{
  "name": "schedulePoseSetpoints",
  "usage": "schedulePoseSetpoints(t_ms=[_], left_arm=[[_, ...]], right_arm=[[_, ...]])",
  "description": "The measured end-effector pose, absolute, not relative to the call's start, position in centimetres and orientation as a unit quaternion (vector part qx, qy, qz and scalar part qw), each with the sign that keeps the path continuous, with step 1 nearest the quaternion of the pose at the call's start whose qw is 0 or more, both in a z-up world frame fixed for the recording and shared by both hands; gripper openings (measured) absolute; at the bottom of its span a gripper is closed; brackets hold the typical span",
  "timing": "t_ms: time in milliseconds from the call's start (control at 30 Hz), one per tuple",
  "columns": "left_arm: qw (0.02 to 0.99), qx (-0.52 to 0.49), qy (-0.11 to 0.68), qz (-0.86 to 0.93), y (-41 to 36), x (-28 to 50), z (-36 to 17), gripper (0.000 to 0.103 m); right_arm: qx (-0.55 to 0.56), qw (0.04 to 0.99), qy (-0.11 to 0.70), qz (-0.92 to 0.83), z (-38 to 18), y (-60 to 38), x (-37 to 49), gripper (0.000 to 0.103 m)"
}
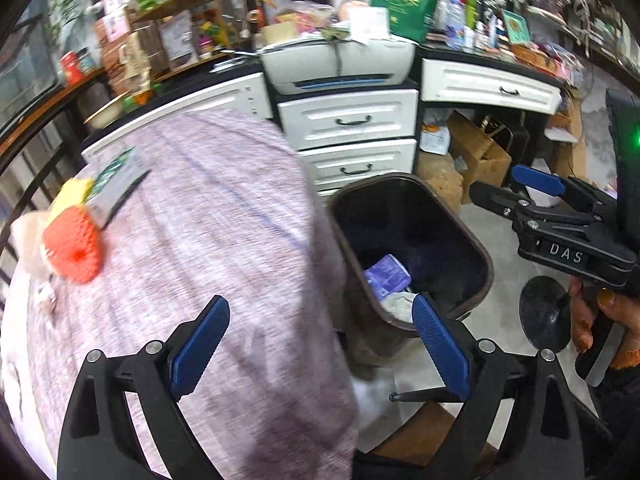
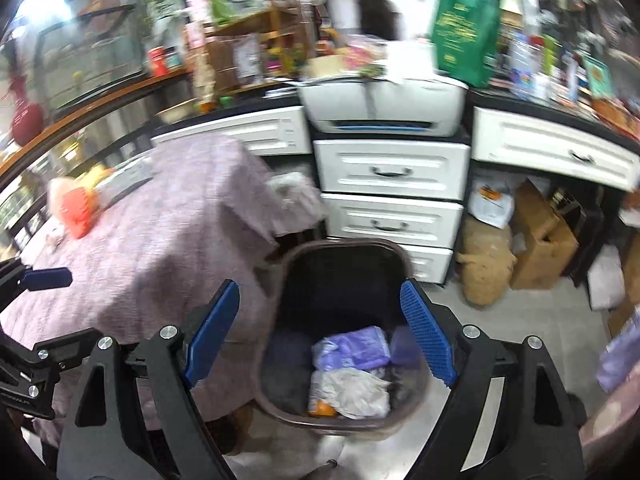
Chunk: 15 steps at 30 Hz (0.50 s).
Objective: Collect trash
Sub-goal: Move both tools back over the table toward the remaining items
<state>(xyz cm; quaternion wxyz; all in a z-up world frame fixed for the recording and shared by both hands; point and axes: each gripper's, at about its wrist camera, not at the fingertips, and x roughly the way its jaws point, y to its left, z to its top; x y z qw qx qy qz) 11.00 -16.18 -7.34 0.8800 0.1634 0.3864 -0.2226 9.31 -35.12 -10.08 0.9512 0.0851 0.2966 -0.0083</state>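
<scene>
- Right wrist view: the dark brown trash bin (image 2: 344, 256) stands on the floor right of the cloth-covered table (image 2: 160, 248).
- Inside it lie a purple packet (image 2: 352, 348), crumpled white wrapper (image 2: 352, 392) and orange scrap (image 2: 322, 410).
- Right gripper (image 2: 320, 336) and left gripper (image 1: 320, 354) gape, empty.

place: cluttered home room | drawers (image 2: 390, 172), printer (image 2: 384, 110), crowded shelves (image 1: 176, 20)
</scene>
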Motion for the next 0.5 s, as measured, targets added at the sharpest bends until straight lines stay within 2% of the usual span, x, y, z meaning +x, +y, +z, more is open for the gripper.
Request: schedulePoseSetpoints(t_ms=[500], left_arm=[[0.919,0.067,0.381,-0.072,0.3,13.6,-5.0,0.094]], right_arm=[[0.04,0.924,0.329,0.191,-6.1,-20.2,16.4,0.082]])
